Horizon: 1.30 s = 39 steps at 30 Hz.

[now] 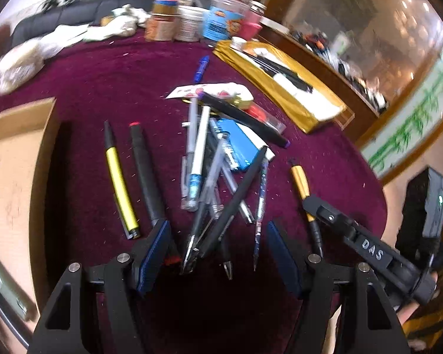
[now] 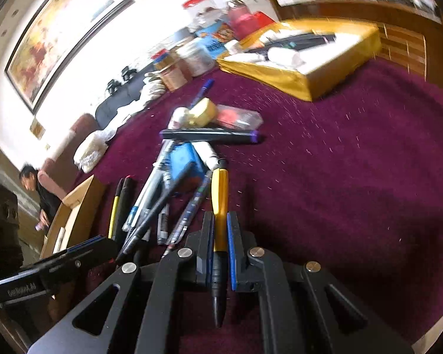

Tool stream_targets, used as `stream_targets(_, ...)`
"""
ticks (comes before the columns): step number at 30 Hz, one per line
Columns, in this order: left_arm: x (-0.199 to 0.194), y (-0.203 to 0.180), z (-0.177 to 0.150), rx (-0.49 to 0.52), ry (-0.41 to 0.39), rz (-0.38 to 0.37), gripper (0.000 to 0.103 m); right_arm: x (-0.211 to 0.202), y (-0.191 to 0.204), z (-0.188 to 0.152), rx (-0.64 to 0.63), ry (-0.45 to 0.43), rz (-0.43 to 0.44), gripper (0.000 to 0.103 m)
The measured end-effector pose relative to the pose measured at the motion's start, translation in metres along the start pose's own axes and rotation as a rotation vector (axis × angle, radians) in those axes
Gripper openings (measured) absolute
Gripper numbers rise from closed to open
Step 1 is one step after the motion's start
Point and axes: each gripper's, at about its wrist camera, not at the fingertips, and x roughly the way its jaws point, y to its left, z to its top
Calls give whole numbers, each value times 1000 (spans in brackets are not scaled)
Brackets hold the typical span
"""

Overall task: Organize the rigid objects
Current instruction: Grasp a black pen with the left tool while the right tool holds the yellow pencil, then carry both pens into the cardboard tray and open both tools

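The gold pen (image 2: 220, 194) has its middle hidden between the right gripper (image 2: 220, 230) pads; in the left view that gripper's finger covers its lower barrel. Ahead of the left gripper (image 1: 218, 236), the pile (image 1: 215, 171) overlaps so that several pens' lower ends are buried, and the blue box (image 1: 239, 144) shows only in part. Far beyond, the jars (image 1: 203, 17) blur, labels unreadable. Left of the tongs, the carton (image 1: 11, 183) is cut by the frame edge.

Probably a home living room: framed painting (image 2: 65, 29), sofa (image 2: 115, 104), velvet-covered table (image 2: 339, 153).
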Motion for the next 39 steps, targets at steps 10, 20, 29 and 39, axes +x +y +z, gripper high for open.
stream_targets(10,40,-34,32,218,68,97,46,7,-14,-1,12,10,9,8)
stream_targets(20,42,-43,27,317,75,131,19,8,-10,-4,-14,-8,-4,8)
stream_targets(29,48,-36,26,265,100,129,9,8,-6,-4,-33,-9,-27,8)
stream_targets(39,-68,8,6,-3,-70,-88,9,-17,34,3,-15,26,186,8)
